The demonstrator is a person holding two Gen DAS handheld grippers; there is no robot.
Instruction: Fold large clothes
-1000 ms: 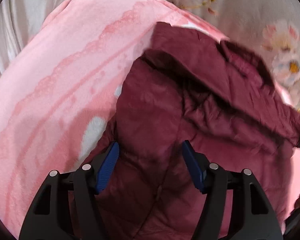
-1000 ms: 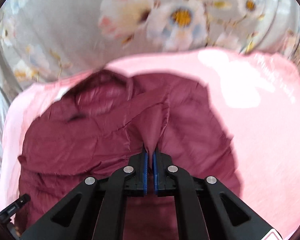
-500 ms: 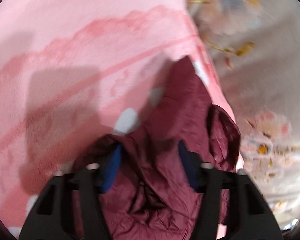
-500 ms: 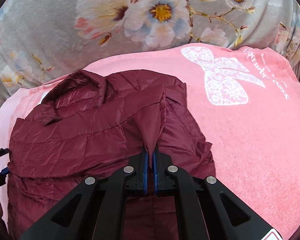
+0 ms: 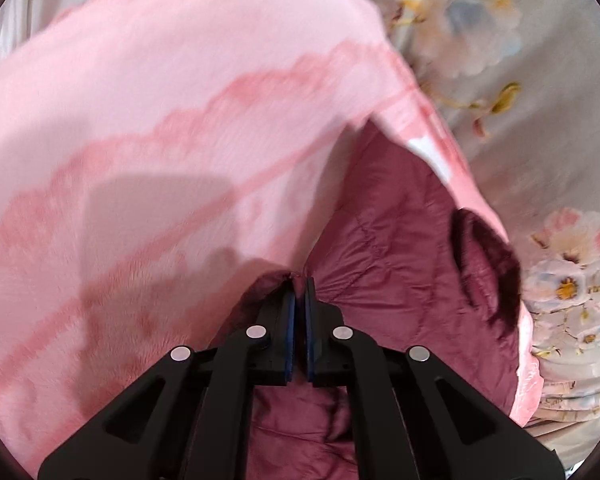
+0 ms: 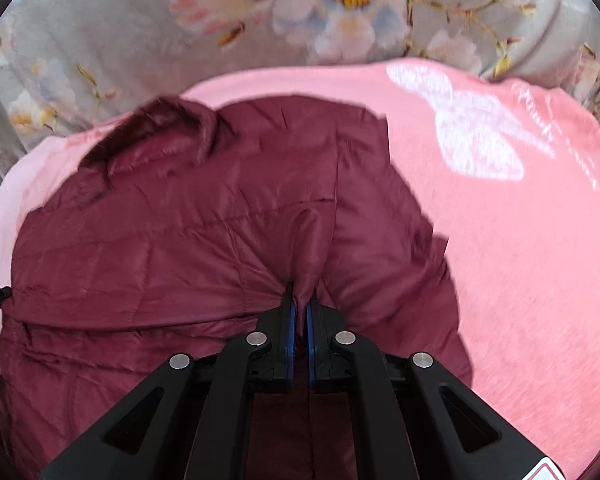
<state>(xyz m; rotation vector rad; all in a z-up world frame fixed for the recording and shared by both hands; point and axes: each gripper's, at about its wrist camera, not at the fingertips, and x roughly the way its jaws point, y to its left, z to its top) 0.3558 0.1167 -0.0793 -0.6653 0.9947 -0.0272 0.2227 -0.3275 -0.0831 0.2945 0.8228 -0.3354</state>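
Observation:
A dark red quilted jacket (image 6: 204, 248) lies spread on a pink blanket (image 6: 520, 264), its fur-trimmed hood (image 6: 160, 128) toward the far side. My right gripper (image 6: 299, 300) is shut on a pinched ridge of the jacket's fabric that stands up between the blue pads. In the left wrist view the same jacket (image 5: 396, 248) runs off to the right with the hood (image 5: 488, 264) at its edge. My left gripper (image 5: 299, 284) is shut on a fold of the jacket's edge near the pink blanket (image 5: 160, 128).
A grey bedspread with large flowers (image 6: 340, 4) lies beyond the pink blanket. The bedspread (image 5: 540, 100) also fills the right side of the left wrist view. A white bow print (image 6: 472, 132) marks the blanket to the right of the jacket.
My left gripper went from wide open over the jacket to shut on its edge, rolling as it moved. My right gripper kept its pinch and sank closer to the jacket.

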